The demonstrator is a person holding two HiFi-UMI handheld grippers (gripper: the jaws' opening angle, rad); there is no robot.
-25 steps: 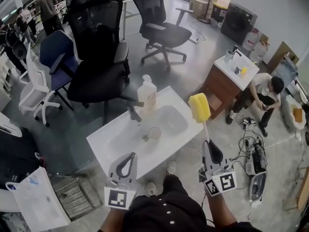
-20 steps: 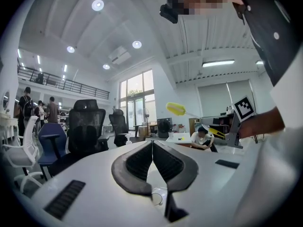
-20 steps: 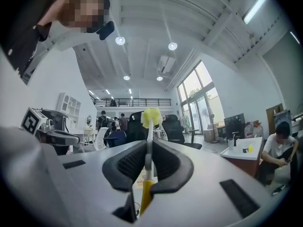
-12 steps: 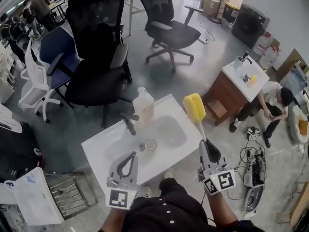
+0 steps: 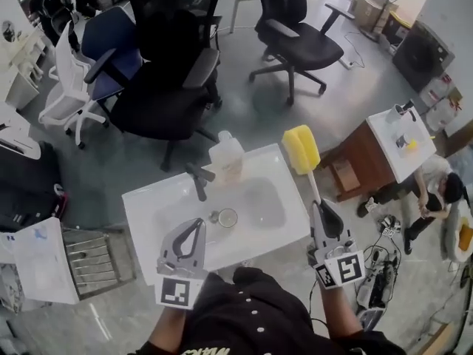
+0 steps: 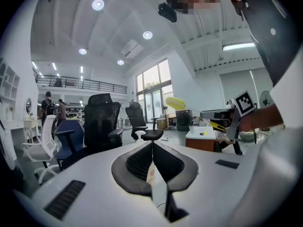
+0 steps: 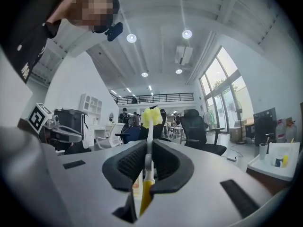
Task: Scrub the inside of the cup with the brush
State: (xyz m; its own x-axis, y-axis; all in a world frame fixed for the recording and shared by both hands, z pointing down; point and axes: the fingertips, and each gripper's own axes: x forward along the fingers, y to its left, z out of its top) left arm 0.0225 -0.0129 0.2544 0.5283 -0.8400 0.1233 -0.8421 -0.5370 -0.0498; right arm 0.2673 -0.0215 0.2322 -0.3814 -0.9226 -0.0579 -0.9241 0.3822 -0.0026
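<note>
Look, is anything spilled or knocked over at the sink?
Nothing stands out. The cup sits upright in the sink, the soap bottle stands beside the faucet, and the right hand-held gripper holds the yellow brush.

Clear cup [image 5: 228, 217] in sink [image 5: 287, 192], brush [image 5: 301, 151] aloft

Head cam: high, steeply down on sink [image 5: 144, 205]. Gripper cams: close behind own jaws, level, facing 12 o'clock. Shared: black chairs [image 5: 166, 102] [image 6: 100, 122] [image 7: 198, 126].
</note>
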